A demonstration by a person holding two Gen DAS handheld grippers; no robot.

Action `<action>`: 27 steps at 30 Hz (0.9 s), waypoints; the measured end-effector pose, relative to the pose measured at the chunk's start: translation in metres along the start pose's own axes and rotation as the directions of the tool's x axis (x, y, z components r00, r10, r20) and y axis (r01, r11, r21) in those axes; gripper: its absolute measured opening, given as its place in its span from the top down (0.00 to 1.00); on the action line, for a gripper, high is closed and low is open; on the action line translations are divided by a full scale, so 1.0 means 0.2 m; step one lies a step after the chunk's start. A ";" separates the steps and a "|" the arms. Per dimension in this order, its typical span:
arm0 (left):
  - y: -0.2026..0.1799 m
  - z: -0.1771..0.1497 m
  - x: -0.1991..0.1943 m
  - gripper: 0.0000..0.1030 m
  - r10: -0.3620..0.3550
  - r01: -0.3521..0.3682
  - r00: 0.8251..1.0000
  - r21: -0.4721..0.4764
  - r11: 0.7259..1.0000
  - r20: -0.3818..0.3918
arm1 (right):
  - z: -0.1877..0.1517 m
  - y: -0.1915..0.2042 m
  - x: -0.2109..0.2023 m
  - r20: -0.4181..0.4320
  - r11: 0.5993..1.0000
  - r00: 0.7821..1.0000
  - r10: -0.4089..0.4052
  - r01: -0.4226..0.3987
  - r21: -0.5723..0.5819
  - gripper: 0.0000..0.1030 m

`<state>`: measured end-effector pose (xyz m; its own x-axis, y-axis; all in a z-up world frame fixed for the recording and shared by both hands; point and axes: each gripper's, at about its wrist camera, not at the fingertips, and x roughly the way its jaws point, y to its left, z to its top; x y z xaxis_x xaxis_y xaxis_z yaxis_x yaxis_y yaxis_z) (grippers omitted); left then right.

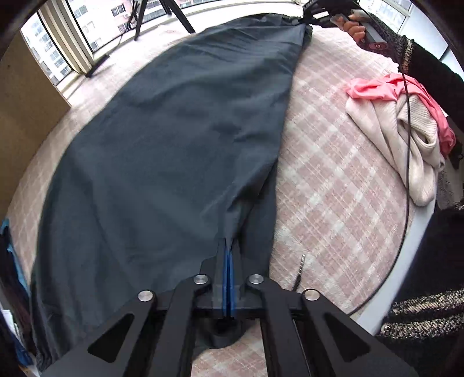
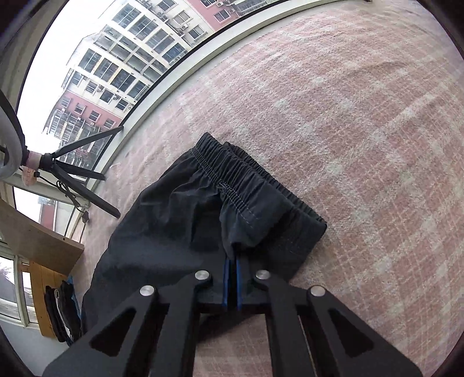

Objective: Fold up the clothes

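Note:
Dark grey trousers (image 1: 179, 139) lie stretched out lengthwise on a pink checked bed cover (image 1: 327, 162). My left gripper (image 1: 229, 246) is shut on the near end of the trousers, fabric pinched between its blue pads. My right gripper (image 2: 232, 255) is shut on the trousers (image 2: 179, 208) just below the elastic waistband (image 2: 240, 179). In the left wrist view the right gripper (image 1: 307, 21) shows at the far end of the garment, held by a hand.
A heap of pink and cream clothes (image 1: 406, 116) lies on the bed to the right. A black cable (image 1: 406, 174) runs across the bed's right side. Tripod legs (image 1: 162, 14) and a window (image 2: 116, 72) are beyond the bed. A wooden board (image 1: 26, 104) stands left.

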<state>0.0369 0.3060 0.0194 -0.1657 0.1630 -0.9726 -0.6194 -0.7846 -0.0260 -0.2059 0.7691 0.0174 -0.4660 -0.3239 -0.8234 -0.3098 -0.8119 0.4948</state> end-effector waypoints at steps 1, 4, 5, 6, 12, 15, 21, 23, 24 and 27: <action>-0.01 -0.01 0.02 0.98 -0.028 0.028 1.000 0.002 1.000 -0.011 | 0.01 0.00 -0.02 0.023 1.000 1.000 -0.009 0.009 -0.006 0.97; -0.05 -0.06 0.07 0.91 -0.033 0.035 0.998 0.025 0.999 -0.053 | 0.05 -0.01 -0.03 0.046 0.999 0.998 -0.035 0.036 -0.007 0.97; -0.05 -0.07 0.08 0.91 -0.013 0.015 0.998 0.026 1.000 -0.061 | 0.06 -0.02 -0.02 0.024 1.000 0.999 -0.026 0.026 -0.008 0.94; -0.03 -0.07 0.06 0.90 -0.014 0.014 0.998 0.005 1.000 -0.057 | 0.05 -0.02 0.00 -0.014 1.000 1.000 -0.008 0.008 -0.006 0.92; 0.04 -0.09 -0.12 0.84 -0.006 0.008 0.999 -0.064 0.998 0.034 | -0.06 -0.25 -0.24 0.096 0.975 0.986 0.133 -0.148 0.165 0.52; 0.05 -0.08 -0.14 0.84 -0.005 0.008 0.999 -0.072 0.997 0.040 | -0.08 -0.37 -0.22 0.077 0.953 0.985 0.155 -0.169 0.252 0.50; 0.02 -0.06 -0.08 0.84 -0.014 0.015 1.000 -0.067 0.998 0.018 | -0.04 -0.36 -0.07 0.052 0.932 0.976 0.212 -0.218 0.290 0.49; 0.02 -0.05 -0.05 0.84 -0.017 0.017 1.000 -0.070 0.997 0.007 | 0.00 -0.28 -0.03 0.044 0.961 0.986 0.162 -0.168 0.222 0.73; 0.03 -0.05 -0.03 0.84 -0.018 0.018 1.000 -0.077 0.997 0.001 | 0.02 -0.24 -0.01 0.038 0.973 0.990 0.135 -0.139 0.185 0.88; 0.05 -0.07 0.01 0.84 -0.015 0.013 1.000 -0.098 0.995 -0.023 | 0.06 -0.12 -0.12 0.144 0.994 0.984 0.106 -0.109 0.014 0.90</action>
<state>0.0398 0.2901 0.0138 -0.1387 0.1615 -0.9771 -0.5433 -0.8373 -0.0612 -0.1974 0.8018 0.0284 -0.6105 -0.3352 -0.7176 -0.2683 -0.7650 0.5856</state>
